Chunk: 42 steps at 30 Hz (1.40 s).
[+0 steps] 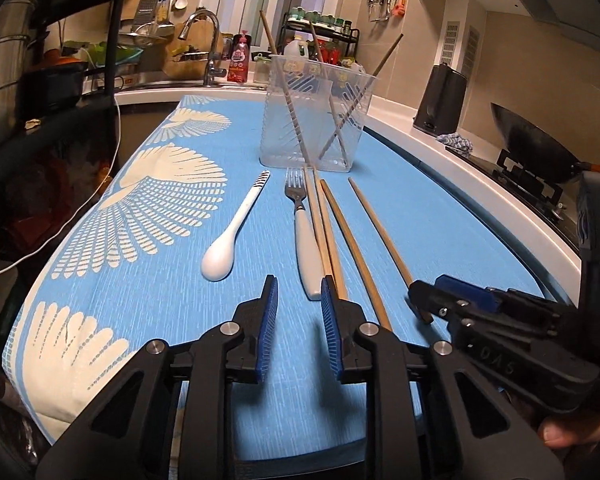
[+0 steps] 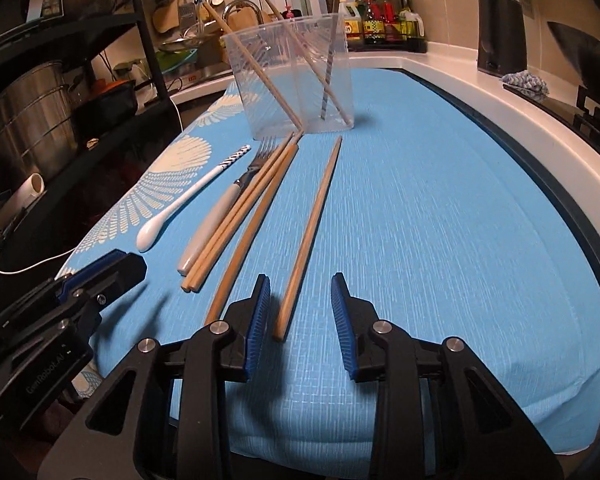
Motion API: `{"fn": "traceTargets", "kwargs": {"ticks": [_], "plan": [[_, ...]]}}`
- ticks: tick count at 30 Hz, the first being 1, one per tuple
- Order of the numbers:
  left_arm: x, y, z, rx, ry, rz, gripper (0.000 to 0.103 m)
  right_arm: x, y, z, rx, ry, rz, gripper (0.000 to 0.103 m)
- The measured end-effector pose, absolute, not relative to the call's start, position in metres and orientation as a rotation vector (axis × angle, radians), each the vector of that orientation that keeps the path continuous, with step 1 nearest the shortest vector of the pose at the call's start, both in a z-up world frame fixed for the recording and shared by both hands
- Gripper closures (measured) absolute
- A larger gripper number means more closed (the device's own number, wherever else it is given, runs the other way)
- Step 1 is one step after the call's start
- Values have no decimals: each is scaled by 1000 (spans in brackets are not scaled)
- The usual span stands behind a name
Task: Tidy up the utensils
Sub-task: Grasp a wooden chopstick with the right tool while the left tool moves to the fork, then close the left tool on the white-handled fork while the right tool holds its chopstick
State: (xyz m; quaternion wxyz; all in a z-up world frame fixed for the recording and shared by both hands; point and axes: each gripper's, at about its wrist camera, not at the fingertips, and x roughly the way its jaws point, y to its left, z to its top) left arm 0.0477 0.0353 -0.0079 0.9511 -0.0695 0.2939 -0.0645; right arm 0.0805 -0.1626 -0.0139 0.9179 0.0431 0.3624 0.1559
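Utensils lie in a row on the blue patterned cloth (image 1: 440, 216), all short of the clear plastic holder (image 1: 314, 114), which has three sticks in it already. Left to right: white ceramic spoon (image 1: 230, 240), bowl toward camera; white-handled steel fork (image 1: 302, 232), tines toward holder; wooden chopstick pair (image 1: 324, 232) touching the fork; two single wooden chopsticks (image 2: 312, 236), long axes running toward the holder. Left gripper (image 1: 299, 296): narrow gap, empty, right pad near the fork handle end. Right gripper (image 2: 300, 296): narrow gap, straddling the rightmost chopstick's near end, apparently not pinching. Suggest: centre the stick, pinch near the end, lift, tip upright.
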Motion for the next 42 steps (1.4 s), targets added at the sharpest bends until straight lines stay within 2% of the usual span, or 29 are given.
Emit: {"fn": "traceTargets", "kwargs": {"ticks": [2,4,7,17,26,29,40,42], "plan": [[54,34,-6,-146,599,-126,80,83,-161,-16,82,754,311,82],[61,34,-6,-157,607,-125,80,84,-161,-16,74,754,303,95],[74,34,-10,-186,639,-119,80,84,-164,-16,82,754,293,97],[96,21,-23,-160,705,-101,80,77,-190,-13,72,724,204,97],[104,17,-22,-124,691,-77,80,81,-198,-17,79,733,198,97],[105,20,-23,-131,699,-83,85,82,-199,-18,86,732,204,97],[50,32,-22,-72,670,-83,85,70,-207,-15,90,730,193,97],[43,32,-23,-62,653,-74,85,69,-210,-16,84,735,187,93]]}}
